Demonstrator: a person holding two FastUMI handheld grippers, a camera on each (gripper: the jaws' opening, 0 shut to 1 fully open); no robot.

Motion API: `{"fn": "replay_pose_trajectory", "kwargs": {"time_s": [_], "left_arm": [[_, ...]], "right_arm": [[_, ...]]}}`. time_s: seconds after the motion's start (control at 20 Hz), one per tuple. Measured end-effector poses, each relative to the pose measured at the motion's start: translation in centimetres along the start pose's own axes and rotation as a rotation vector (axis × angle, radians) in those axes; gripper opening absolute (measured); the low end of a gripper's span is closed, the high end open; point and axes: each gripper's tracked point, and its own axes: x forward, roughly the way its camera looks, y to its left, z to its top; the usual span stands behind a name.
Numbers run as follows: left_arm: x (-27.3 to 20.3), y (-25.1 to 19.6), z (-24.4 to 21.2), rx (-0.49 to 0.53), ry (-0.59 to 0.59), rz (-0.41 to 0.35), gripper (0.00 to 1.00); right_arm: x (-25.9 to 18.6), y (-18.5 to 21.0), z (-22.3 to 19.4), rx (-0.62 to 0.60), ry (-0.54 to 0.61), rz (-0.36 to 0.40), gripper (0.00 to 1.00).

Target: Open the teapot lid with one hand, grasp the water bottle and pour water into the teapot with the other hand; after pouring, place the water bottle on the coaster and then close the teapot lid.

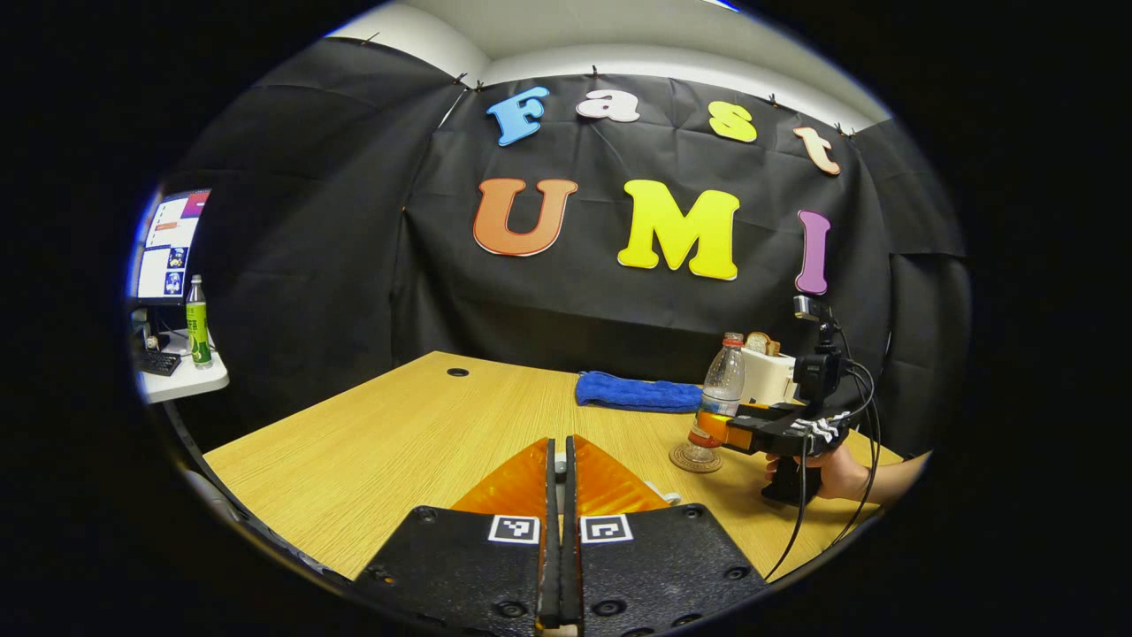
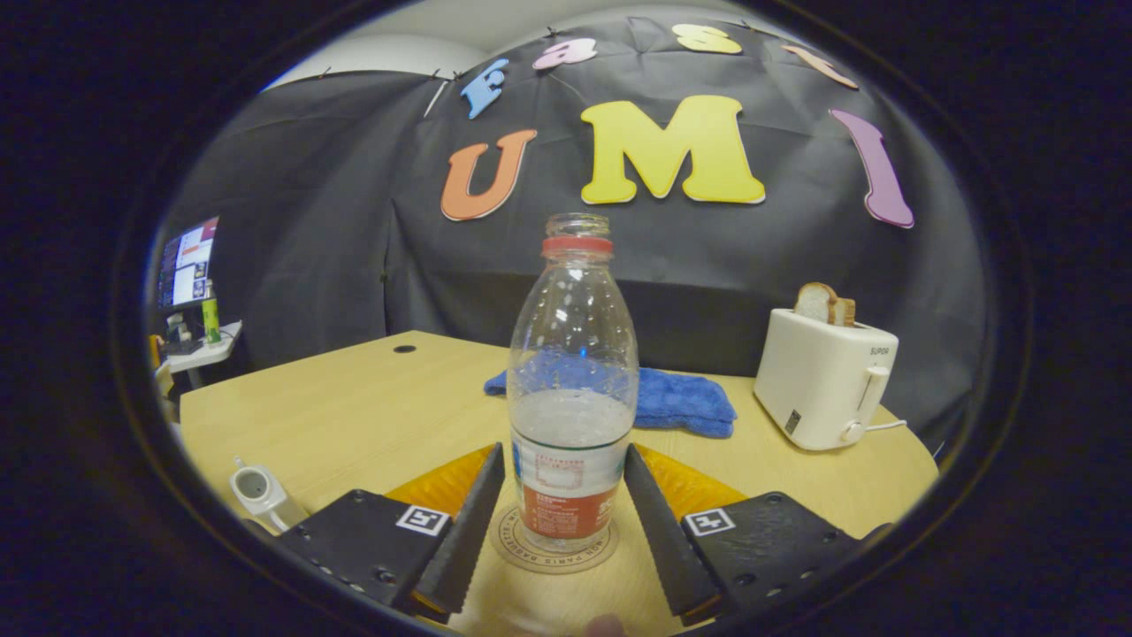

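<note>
In the left gripper view, the left gripper (image 1: pixel 559 469) has its two fingers pressed together with nothing visible between them, low over the wooden table (image 1: pixel 398 433). Far to the right, the water bottle (image 1: pixel 718 402) stands upright on the round coaster (image 1: pixel 694 458), its long axis vertical. The right gripper (image 1: pixel 718 431), held by a hand (image 1: pixel 831 473), sits level at the bottle's label band. A blue cloth (image 1: pixel 637 392) lies behind, toward the far wall.

In the right gripper view, the bottle (image 2: pixel 573 389) stands dead ahead, between the right gripper's (image 2: pixel 566 518) spread fingers. Each finger stands a little clear of the label, so the jaws are released, not clamping. The bottle is uncapped and about half full, and its base rests inside the coaster (image 2: pixel 553 548). The teapot (image 2: pixel 256 491) sits low at the near left, its top showing a dark opening; no lid can be made out on it. A toaster (image 2: pixel 822 380) stands far right.

The right gripper is much the nearer to the bottle. Whether it is about to grip or has just let go cannot be told.
</note>
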Motion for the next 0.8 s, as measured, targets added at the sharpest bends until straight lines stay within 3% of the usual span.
{"fn": "replay_pose_trajectory", "kwargs": {"time_s": [0.1,0.25,0.5,0.6,0.8], "left_arm": [[0.0,-0.1,0.1,0.002,-0.001,0.0,0.03],[0.3,-0.5,0.2,0.005,-0.01,-0.006,0.03],[0.7,-3.5,0.3,0.009,-0.027,-0.05,0.03],[1.3,-4.7,0.4,0.024,-0.03,-0.065,0.03],[2.9,-6.4,-0.5,0.039,-0.017,-0.085,0.03]], "right_arm": [[-0.1,-0.1,-0.1,-0.004,-0.001,-0.001,0.96],[-0.9,-0.1,-0.1,0.014,0.009,-0.002,0.97],[-7.4,-0.4,0.4,0.085,-0.006,0.027,0.97],[-10.1,-1.3,1.0,0.092,-0.045,0.008,0.95],[-14.8,-3.0,1.0,-0.016,-0.127,-0.078,0.97]]}}
